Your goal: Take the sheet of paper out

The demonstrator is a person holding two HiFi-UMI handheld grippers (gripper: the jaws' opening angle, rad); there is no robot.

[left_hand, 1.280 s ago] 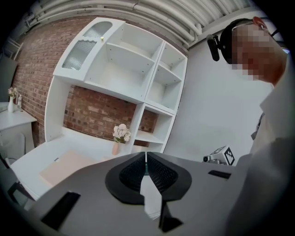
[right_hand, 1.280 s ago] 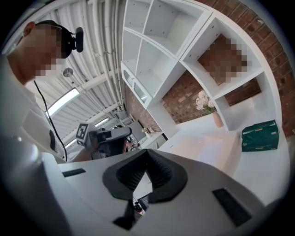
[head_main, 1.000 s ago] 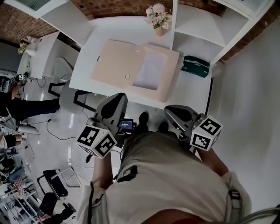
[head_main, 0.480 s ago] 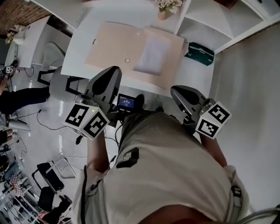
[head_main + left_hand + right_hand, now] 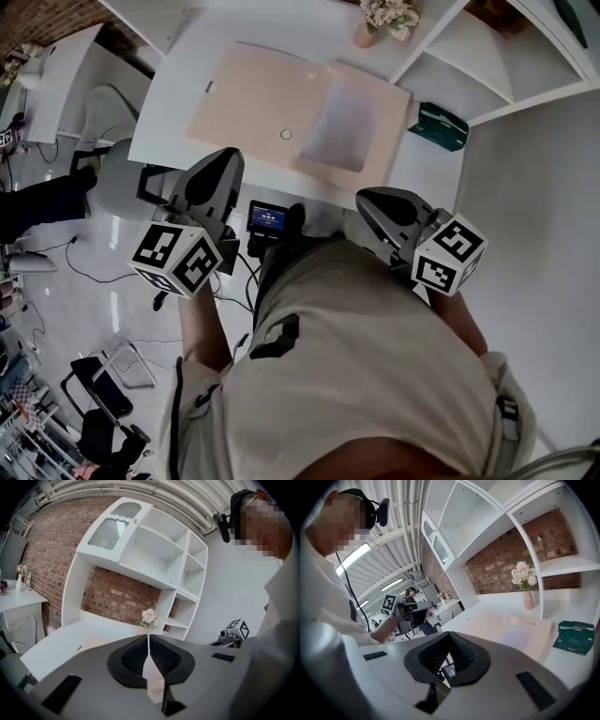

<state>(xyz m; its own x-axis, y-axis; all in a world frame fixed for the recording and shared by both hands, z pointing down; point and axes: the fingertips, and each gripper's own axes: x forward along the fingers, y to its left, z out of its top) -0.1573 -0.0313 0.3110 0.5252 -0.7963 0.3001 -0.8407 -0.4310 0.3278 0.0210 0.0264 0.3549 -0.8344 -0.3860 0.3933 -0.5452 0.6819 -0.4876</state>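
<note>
Left gripper (image 5: 148, 638) is holding its jaws pressed together, with only a thin slit showing and nothing between them. Right gripper (image 5: 450, 634) is likewise sitting closed at the tips and gripping nothing. Both are hovering by the near edge of the white table (image 5: 173, 122), touching nothing. Sheet of paper (image 5: 342, 127) is lying in the right half of the open beige folder (image 5: 258, 98): ahead-right of the left gripper, ahead-left of the right gripper, well apart from each.
</note>
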